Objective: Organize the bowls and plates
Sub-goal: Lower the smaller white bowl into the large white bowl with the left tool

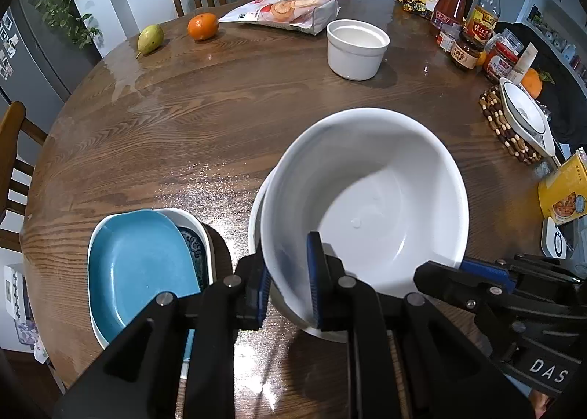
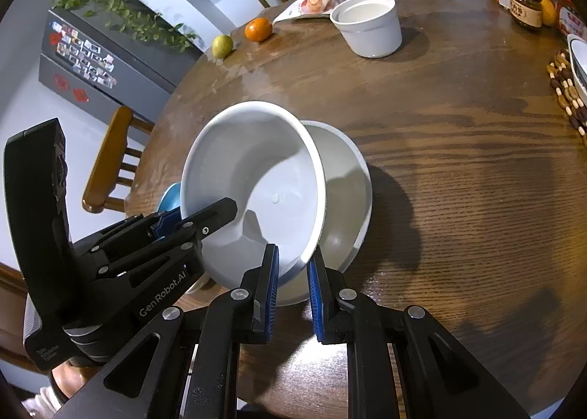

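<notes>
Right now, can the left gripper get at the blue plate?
Probably not yet. The left gripper is shut on the tilted white bowl's rim, so it is occupied. The blue plate lies uncovered just beside it; only the bowl needs releasing first.

Both wrist views look steeply down, close (sharing the white bowl [image 1: 367,199]).
</notes>
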A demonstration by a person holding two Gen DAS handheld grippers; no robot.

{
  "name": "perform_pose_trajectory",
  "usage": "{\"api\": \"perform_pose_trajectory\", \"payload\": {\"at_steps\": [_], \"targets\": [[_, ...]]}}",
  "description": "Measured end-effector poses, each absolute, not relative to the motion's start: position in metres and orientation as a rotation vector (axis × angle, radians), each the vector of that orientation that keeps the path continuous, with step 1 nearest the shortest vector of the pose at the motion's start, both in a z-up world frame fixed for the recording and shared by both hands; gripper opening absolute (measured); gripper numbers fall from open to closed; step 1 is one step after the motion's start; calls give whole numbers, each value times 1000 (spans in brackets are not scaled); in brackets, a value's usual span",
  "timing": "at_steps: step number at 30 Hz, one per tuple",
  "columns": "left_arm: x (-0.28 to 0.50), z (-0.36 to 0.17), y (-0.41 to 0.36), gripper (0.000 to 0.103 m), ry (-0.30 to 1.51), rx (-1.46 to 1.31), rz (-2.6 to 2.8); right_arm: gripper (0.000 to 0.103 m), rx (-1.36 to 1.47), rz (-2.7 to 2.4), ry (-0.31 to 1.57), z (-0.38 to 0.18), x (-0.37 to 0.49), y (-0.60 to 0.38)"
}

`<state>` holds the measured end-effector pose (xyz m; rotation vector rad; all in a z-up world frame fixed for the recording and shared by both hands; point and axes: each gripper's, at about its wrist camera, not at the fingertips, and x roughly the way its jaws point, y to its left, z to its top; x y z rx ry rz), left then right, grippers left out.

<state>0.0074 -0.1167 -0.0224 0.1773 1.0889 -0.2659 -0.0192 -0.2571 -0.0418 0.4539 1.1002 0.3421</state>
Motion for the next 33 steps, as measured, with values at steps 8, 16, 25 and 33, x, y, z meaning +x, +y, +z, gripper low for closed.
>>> {"api": "perform_pose_trajectory", "payload": {"at_steps": [8, 16, 25, 33], "targets": [[9, -25, -120, 15, 1094, 182, -265, 17, 453, 342, 1105, -44, -18, -259], [10, -28, -123, 15, 1102, 192, -257, 17, 439, 340, 1107, -44, -18, -262], [10, -28, -124, 15, 1105, 189, -243, 17, 423, 351, 1116, -44, -16, -260], [9, -27, -120, 15, 1105, 172, -240, 17, 410, 359, 1127, -45, -13, -256]]}}
